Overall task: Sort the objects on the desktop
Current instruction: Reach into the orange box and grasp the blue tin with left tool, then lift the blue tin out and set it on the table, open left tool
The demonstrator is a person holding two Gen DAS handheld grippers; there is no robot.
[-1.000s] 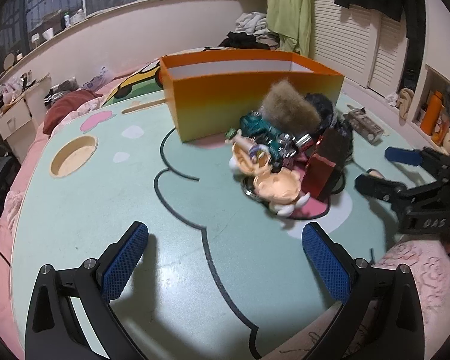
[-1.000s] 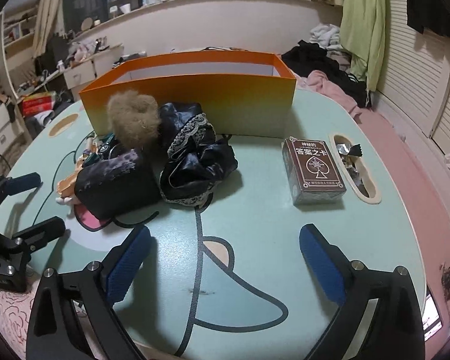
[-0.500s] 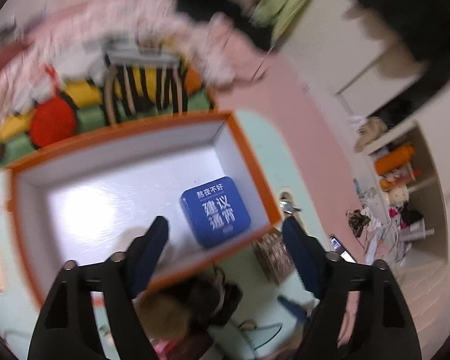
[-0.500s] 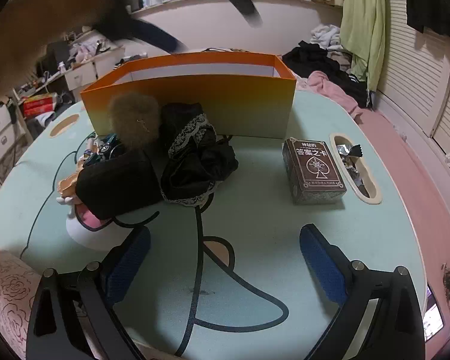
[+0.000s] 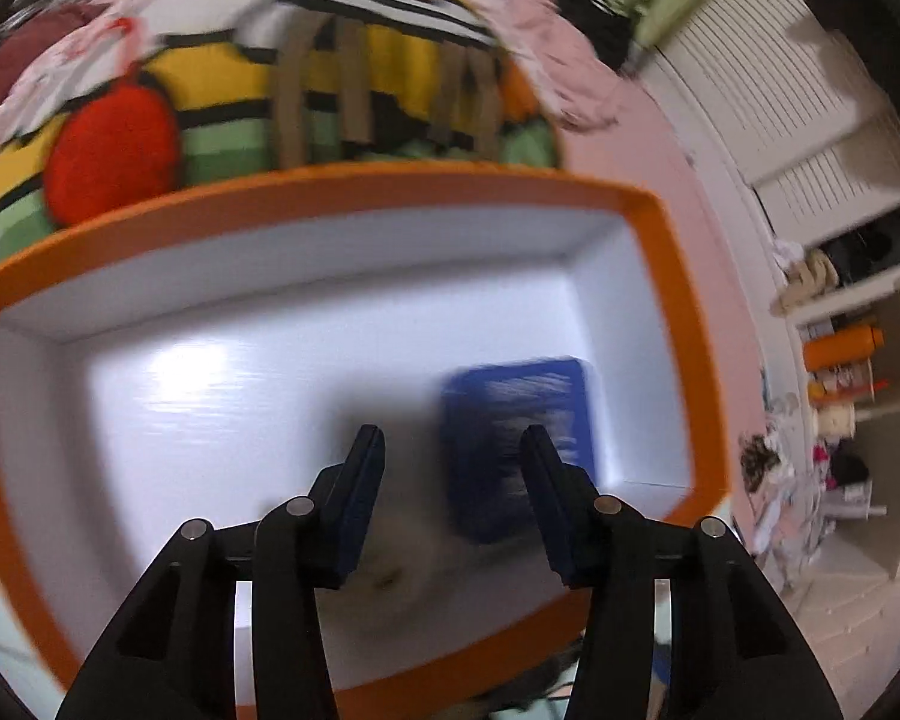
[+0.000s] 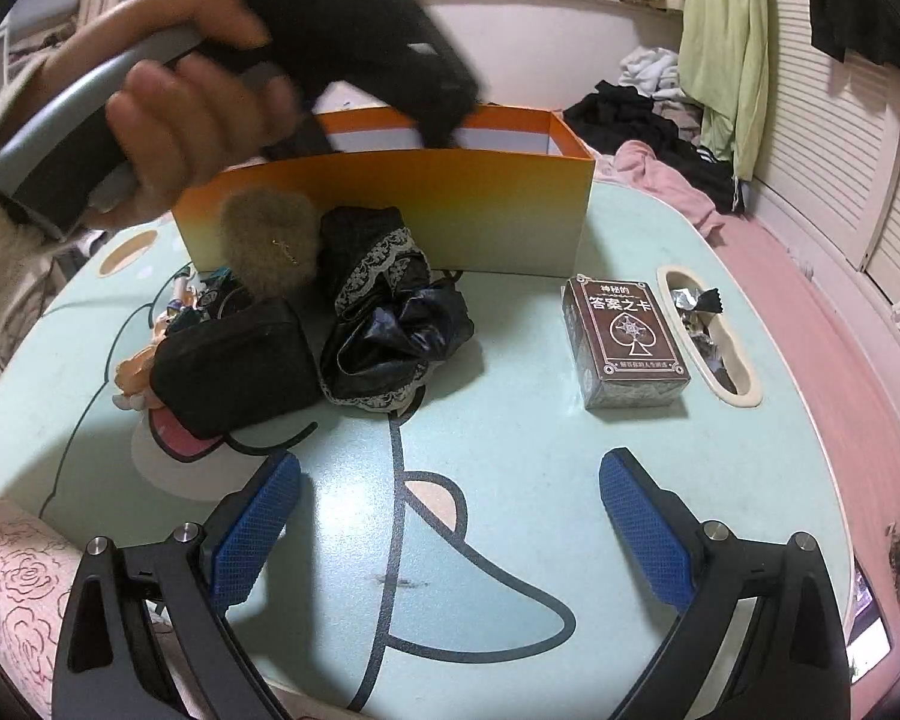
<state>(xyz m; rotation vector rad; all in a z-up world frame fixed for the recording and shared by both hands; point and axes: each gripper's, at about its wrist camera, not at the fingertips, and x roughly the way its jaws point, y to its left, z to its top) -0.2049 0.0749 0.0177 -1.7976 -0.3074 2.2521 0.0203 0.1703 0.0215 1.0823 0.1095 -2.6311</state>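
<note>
The left gripper (image 5: 453, 459) is pointing down into the orange cardboard box with white interior (image 5: 678, 324), its jaws closing on nothing. A flat blue rectangular tin (image 5: 513, 414) is lying at the box's right end. The right gripper (image 6: 450, 516) is hovering before the box, fingers spread, empty.

Left wrist camera looks steeply down, close, into the orange box (image 5: 678, 324); right wrist camera faces it low across the table (image 6: 510, 480).
</note>
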